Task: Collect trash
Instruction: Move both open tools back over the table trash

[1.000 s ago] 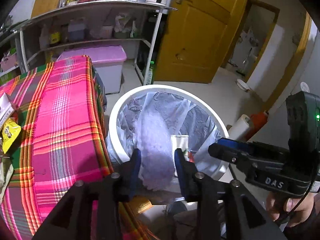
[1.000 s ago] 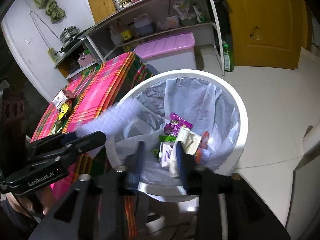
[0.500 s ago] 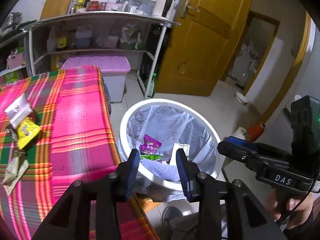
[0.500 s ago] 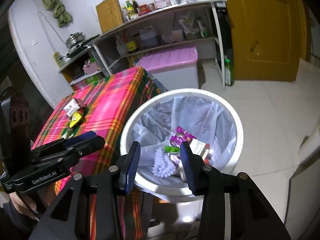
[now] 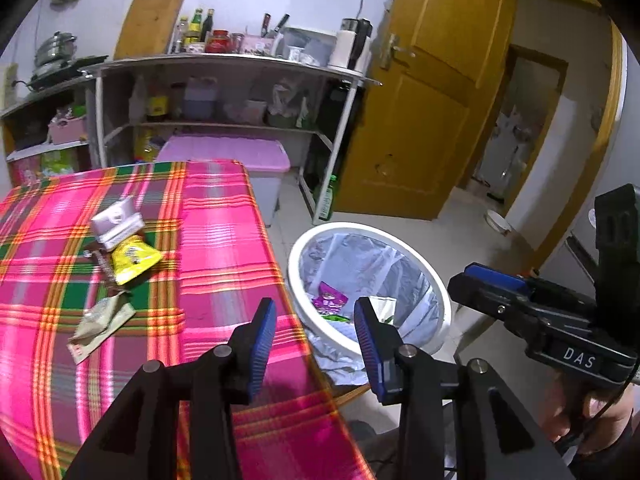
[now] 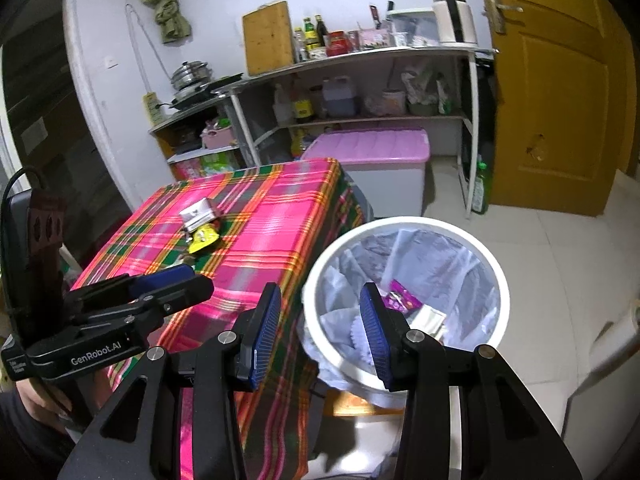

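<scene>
Both my grippers, left (image 5: 315, 320) and right (image 6: 320, 316), hang spread and empty beside the bin (image 5: 436, 300); wrappers (image 5: 134, 258) wait mid-left, within reach.

Your right gripper (image 6: 320, 320) hangs with jaws spread, empty, above the near rim of the white bin (image 6: 496, 276); wrappers (image 6: 404, 300) lie inside its liner.

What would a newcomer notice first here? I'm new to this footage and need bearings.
The pink plaid tablecloth dominates the left, with a yellow snack packet and other wrappers lying on it. Right of the table stands a white trash bin with a plastic liner, holding a purple wrapper. Both grippers are open and empty.
</scene>
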Tool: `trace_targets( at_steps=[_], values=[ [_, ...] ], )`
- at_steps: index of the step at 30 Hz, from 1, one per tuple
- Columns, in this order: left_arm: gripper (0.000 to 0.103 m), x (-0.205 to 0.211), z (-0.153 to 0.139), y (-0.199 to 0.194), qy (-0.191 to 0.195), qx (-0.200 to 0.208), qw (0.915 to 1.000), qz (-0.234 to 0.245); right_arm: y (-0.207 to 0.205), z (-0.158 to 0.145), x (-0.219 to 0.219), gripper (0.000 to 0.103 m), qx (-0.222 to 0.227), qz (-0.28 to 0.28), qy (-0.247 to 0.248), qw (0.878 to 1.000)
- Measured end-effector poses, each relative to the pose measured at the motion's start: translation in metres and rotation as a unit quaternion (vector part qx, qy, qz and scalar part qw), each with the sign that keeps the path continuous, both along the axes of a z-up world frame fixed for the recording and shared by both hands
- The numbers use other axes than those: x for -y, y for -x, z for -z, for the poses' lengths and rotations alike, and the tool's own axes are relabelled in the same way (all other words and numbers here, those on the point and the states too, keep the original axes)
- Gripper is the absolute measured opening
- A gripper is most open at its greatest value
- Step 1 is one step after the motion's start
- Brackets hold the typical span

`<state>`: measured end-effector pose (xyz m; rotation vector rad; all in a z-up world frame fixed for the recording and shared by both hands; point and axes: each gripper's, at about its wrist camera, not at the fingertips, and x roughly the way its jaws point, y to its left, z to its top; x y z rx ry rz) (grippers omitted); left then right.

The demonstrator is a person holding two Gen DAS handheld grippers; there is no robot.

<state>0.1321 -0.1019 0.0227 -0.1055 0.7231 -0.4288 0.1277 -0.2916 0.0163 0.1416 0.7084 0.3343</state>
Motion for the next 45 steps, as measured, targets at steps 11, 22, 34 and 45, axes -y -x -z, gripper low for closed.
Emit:
trace_targets(
  at_steps=[11, 22, 34, 45],
  values=[
    [0.04, -0.031, -0.005, 0.021, -0.005, 0.014, 0.9995, -0.03, 0.007, -0.004, -0.024, 0.042, 0.008, -0.03, 0.004, 1.0],
    [0.04, -0.056, -0.001, 0.03, -0.009, 0.014, 0.9982, -0.058, 0.007, -0.004, -0.04, 0.042, 0.007, -0.051, 0.006, 0.999],
    [0.04, -0.086, 0.003, 0.036, -0.02, 0.018, 0.9947, -0.099, 0.0, 0.0, -0.066, 0.042, 0.0, -0.077, 0.016, 0.997],
    [0.04, -0.119, 0.015, 0.032, -0.024, 0.007, 0.991, -0.131, -0.013, 0.009, -0.092, 0.042, -0.012, -0.103, 0.023, 0.994]
  ],
)
